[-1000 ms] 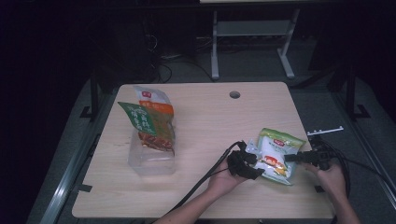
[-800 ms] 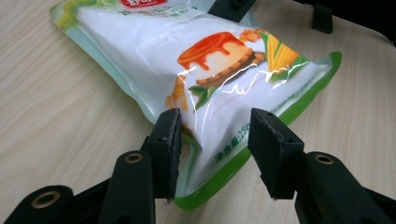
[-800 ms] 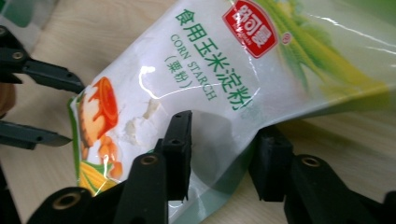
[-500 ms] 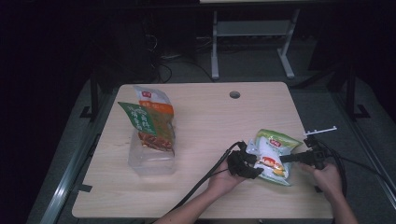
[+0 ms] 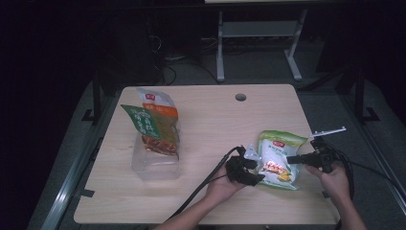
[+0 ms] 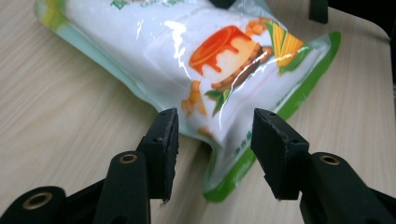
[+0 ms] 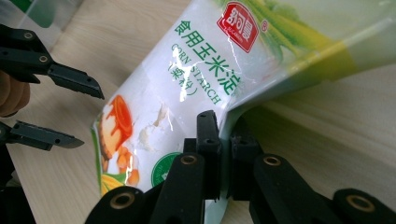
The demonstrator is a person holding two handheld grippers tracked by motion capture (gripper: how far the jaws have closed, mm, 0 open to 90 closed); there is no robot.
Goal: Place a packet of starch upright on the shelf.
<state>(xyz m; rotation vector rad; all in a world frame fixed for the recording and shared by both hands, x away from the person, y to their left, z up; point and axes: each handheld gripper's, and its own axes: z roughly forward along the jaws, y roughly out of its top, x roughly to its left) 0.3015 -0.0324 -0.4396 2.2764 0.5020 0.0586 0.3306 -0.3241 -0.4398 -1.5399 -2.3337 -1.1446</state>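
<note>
R gripper (image 7: 224, 140) has just pinched shut on pouch (image 5: 278, 158) edge; L gripper (image 6: 212, 140), half open, straddles its near corner without touching.

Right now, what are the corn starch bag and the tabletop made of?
Corn starch bag: glossy printed plastic film, judging by bright glare streaks and soft creases. Tabletop: pale wood-grain surface, matte; solid wood or laminate, can't tell.

Starch bag (image 5: 279, 158) on table (image 5: 215, 120) front-right, btwn both claws, snack bags (image 5: 155, 127) in tub (image 5: 155, 165) left
</note>
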